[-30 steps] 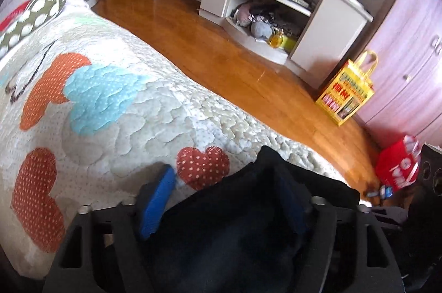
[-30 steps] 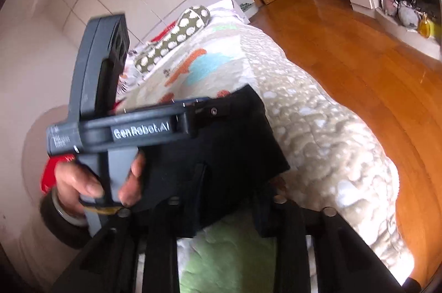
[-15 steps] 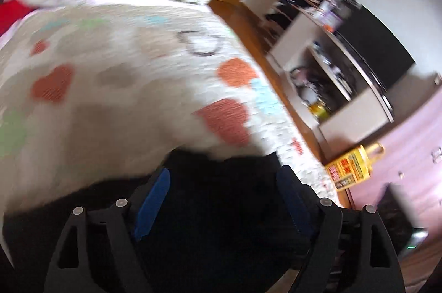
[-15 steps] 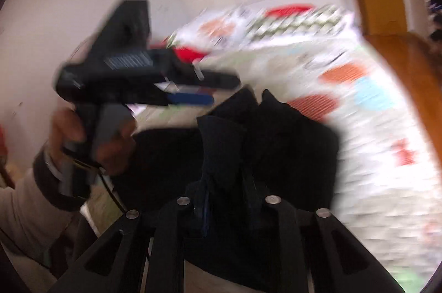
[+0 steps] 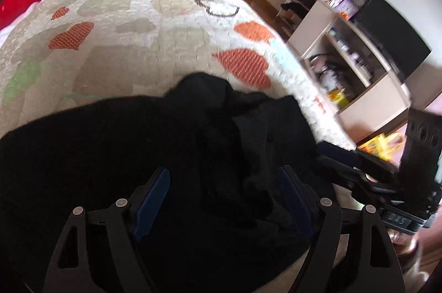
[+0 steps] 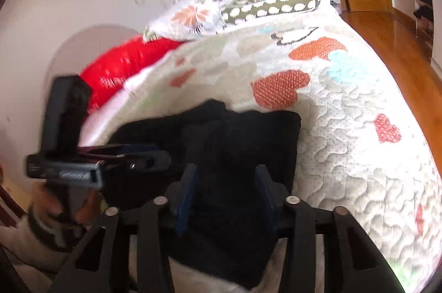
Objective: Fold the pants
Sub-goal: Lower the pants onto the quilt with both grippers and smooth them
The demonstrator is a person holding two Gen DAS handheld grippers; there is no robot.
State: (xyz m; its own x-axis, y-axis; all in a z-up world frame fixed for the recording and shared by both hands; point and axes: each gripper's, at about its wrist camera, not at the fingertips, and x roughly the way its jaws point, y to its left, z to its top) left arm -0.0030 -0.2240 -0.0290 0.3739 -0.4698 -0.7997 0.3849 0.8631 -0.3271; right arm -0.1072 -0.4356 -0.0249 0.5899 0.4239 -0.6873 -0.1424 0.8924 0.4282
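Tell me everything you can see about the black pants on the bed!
The black pants look like soft, dark cloth, bunched into thick folds rather than flat. They lie on the heart-patterned quilt near the bed's foot, a rumpled hump at the far edge. The left gripper and right gripper each have their blue-padded fingers spread on either side of the cloth. Whether either one pinches it cannot be told. No pockets, waistband or label show.

Bright daylight, motion blur, fisheye warping.
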